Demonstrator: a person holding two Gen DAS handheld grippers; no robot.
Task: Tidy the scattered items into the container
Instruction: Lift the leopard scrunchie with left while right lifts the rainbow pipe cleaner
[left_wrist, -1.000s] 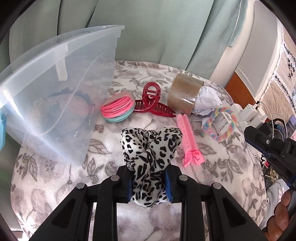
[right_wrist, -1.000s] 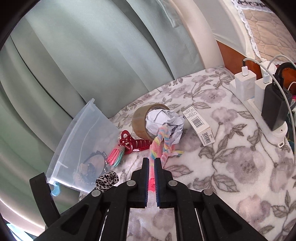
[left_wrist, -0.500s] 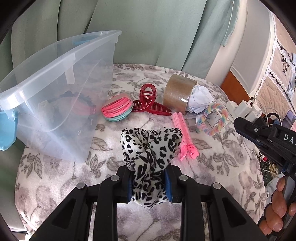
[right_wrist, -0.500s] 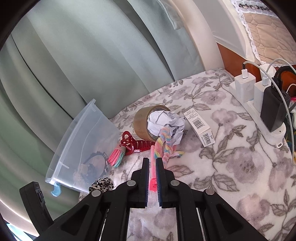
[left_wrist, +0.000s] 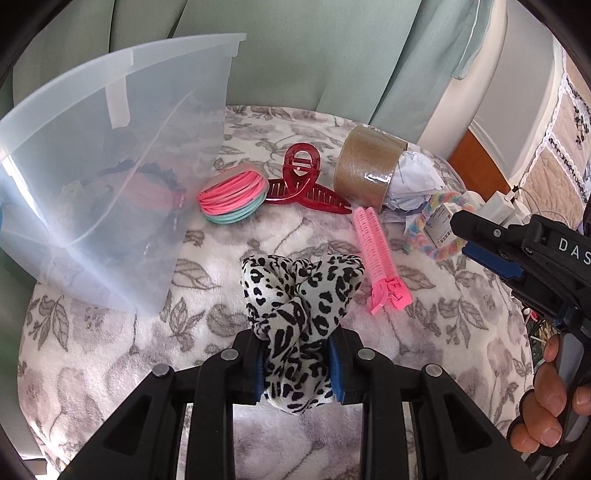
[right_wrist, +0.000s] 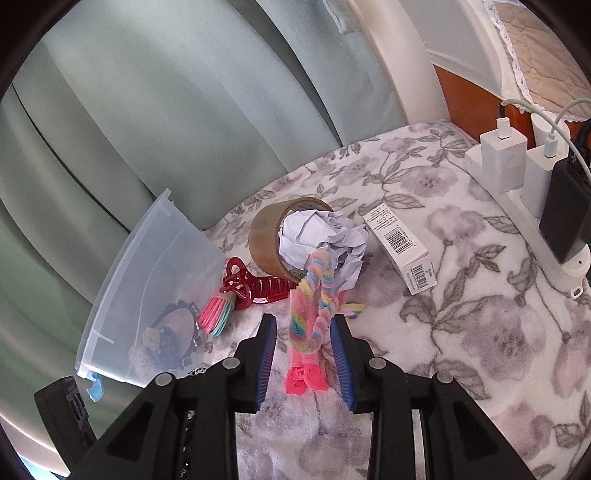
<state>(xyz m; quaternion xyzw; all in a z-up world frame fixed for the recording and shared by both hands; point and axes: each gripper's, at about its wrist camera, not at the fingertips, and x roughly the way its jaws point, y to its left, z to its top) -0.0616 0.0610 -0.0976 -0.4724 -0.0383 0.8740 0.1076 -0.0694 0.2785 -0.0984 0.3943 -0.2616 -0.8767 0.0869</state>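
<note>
Blue-padded jaws of the right hand-held gripper (right_wrist: 303, 334) have spread apart since half a second ago, when they were nearly together, and now straddle the pink hair curler clip (right_wrist: 303, 360) and pastel scrunchie (right_wrist: 320, 295) on the floral-blanketed bed (right_wrist: 480, 332). That reads as a pick about to begin. The left hand-held gripper (left_wrist: 298, 363) stays clamped on the leopard-print scrunchie (left_wrist: 301, 291), held above the bed just beside the clear plastic container (left_wrist: 92, 166) at the bed's left edge, not yet dropped in.

The container (left_wrist: 110, 177) lies left of the hair claw clip (left_wrist: 303, 184), tape roll (left_wrist: 369, 170) to its right.
</note>
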